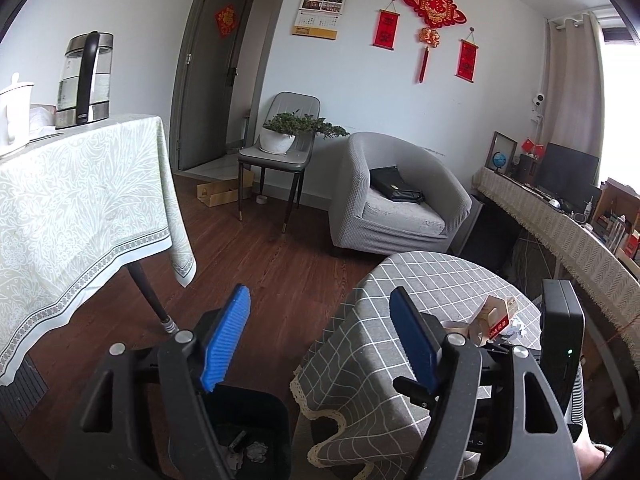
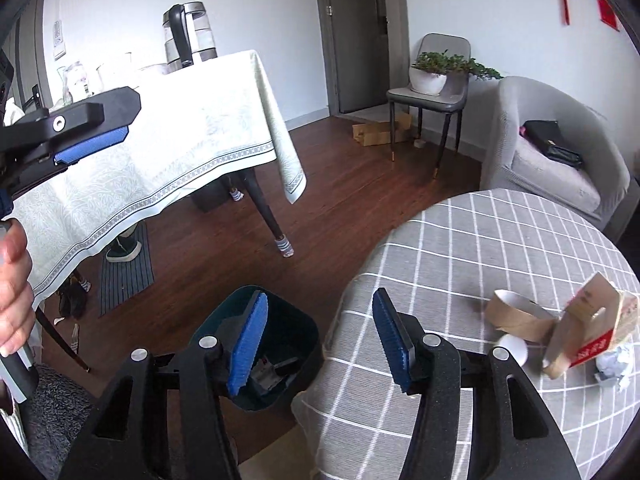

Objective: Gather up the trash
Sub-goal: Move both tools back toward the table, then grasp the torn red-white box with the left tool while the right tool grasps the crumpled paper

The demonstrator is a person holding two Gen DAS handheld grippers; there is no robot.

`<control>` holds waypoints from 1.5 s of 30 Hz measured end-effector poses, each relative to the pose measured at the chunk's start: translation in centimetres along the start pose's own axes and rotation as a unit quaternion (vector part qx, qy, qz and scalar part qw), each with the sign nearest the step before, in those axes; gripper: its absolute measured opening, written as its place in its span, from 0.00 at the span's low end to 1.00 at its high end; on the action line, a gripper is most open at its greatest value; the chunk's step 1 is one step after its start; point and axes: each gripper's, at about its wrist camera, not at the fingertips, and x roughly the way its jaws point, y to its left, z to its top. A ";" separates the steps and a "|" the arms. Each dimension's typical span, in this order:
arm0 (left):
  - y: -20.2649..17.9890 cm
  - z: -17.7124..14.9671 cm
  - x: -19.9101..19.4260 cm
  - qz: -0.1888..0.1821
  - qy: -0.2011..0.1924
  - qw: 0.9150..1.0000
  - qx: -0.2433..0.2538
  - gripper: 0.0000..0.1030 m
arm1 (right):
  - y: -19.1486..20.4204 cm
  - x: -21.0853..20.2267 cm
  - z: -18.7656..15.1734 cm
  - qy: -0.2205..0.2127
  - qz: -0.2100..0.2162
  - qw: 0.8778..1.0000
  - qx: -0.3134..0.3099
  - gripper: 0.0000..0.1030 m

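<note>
The left tongs (image 1: 320, 312) are seen released, with nothing between the blue pads (image 1: 226, 338). The right tongs (image 2: 320, 332) are likewise released and empty. No earlier view is given, so only this state is told.

The bin (image 2: 276, 344) is taken as landmark. It stands on the wooden floor (image 2: 360, 184), just left of the round checked surface (image 2: 480, 248), touching or nearly touching its hanging cloth. Dark scraps and a crumpled grey wad (image 1: 256, 450) are seen inside it.

Well right of the bin, on the surface, the rest of the trash is gathered: a brown tape roll (image 2: 516, 316), a torn carton (image 2: 588, 324) with a red label leaning beside it, a small white disc (image 2: 514, 348), and a crumpled paper ball (image 2: 614, 364) under the carton's edge.

Beyond the bin, to its left, a second surface with a pale green cloth (image 2: 192, 128) is seen, with a kettle (image 2: 190, 32) on it. A hand (image 2: 14, 288) is seen at the left edge of the right view.
</note>
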 end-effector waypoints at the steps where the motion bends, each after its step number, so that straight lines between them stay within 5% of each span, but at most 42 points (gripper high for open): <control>1: -0.7 0.0 0.4 -0.004 0.002 1.000 0.004 0.73 | -0.6 -0.4 -0.2 -0.002 -0.008 1.000 0.002 0.56; 17: -9.7 -1.3 6.2 -0.058 0.037 0.997 0.039 0.74 | -10.0 -6.5 -4.2 -0.020 -0.120 0.992 0.045 0.59; 36: -19.3 -4.2 12.8 -0.106 0.087 0.986 0.090 0.73 | -18.3 -10.7 -8.1 -0.012 -0.153 0.981 0.115 0.61; 45: -22.1 -5.5 15.8 -0.120 0.113 0.981 0.097 0.57 | -19.9 -11.2 -8.7 -0.008 -0.155 0.979 0.135 0.62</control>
